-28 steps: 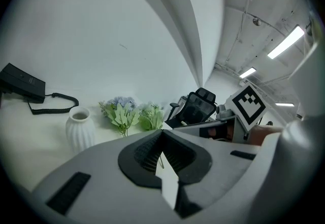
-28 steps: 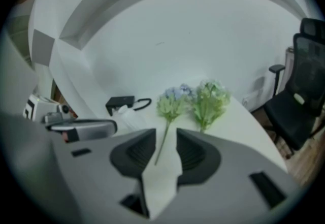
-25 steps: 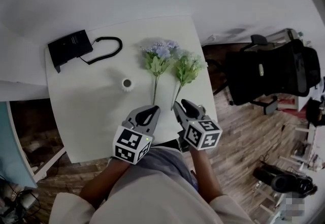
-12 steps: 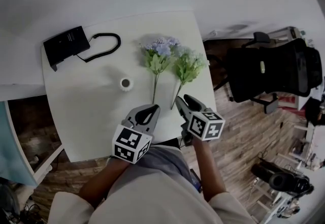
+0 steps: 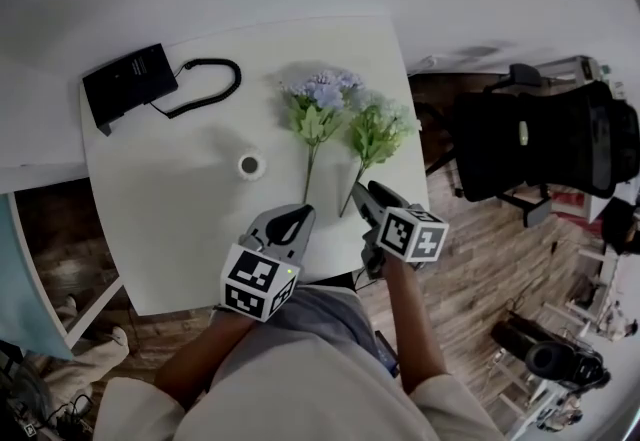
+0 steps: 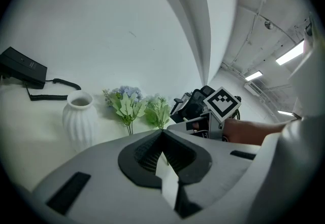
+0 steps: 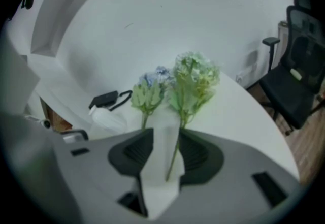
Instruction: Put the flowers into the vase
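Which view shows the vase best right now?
The left gripper view: the white ribbed vase stands side-on and sharp. The head view shows only its mouth from above; the right gripper view shows a blurred white shape.

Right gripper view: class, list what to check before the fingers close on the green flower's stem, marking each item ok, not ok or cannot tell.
1. The right gripper has its fingers apart, having just been opening: ok.
2. The green flower's stem lies between them, not yet pressed: ok.
3. The blue flower lies beside it, outside the gap: ok.
4. The vase stands upright with its mouth uncovered: ok.
5. The left gripper is shut and empty: ok.
6. The left gripper is clear of the blue flower's stem end: cannot tell.
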{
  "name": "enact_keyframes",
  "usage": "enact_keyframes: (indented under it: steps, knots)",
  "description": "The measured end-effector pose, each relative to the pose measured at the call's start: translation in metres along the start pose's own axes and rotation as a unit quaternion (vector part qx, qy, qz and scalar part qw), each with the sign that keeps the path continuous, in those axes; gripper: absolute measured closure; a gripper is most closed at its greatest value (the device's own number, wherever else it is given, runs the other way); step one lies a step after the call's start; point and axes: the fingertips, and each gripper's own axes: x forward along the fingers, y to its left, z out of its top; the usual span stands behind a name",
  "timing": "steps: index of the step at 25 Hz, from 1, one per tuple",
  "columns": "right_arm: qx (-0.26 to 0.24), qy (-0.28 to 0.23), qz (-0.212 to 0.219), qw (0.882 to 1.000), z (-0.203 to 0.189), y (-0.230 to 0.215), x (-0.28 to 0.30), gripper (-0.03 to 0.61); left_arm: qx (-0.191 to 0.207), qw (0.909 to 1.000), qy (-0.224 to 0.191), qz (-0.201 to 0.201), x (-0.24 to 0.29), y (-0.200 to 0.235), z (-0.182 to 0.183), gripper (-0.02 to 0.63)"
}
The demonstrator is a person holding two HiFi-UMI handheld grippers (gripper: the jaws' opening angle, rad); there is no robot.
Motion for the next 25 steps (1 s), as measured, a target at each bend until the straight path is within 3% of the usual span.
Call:
enact_keyframes:
  steps: [25]
  knots:
    - [0.071, 0.027, -0.005, 0.997, 0.016, -0.031, 0.036, 0.403, -0.038, 0.9989, 0.026, 0.01, 0.019, 0.024, -0.01, 0.591]
